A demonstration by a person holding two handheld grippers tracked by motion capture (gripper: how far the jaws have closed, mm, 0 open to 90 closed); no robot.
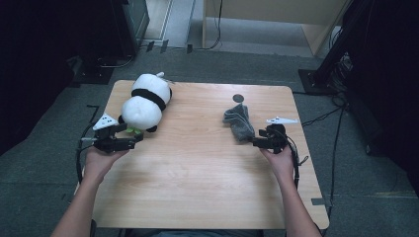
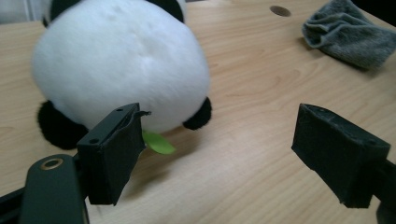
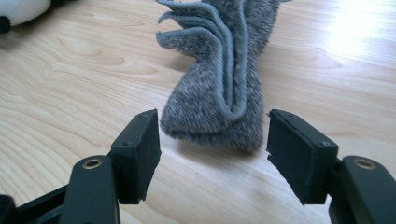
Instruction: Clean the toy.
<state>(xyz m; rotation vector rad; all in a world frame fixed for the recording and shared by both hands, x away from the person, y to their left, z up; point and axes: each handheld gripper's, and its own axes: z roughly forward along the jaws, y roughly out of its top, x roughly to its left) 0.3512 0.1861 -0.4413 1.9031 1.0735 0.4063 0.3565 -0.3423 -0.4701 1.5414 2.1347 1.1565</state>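
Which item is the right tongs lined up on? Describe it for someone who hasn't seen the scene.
On the wooden table, look at its right half, just in front of the right tongs. There lies a grey folded cloth, knitted and bunched in ridges. Its neighbour far left is a white-and-black panda plush.

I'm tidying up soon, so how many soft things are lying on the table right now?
2. A plush panda lies at the far left of the table, and a folded grey cloth lies right of the middle.
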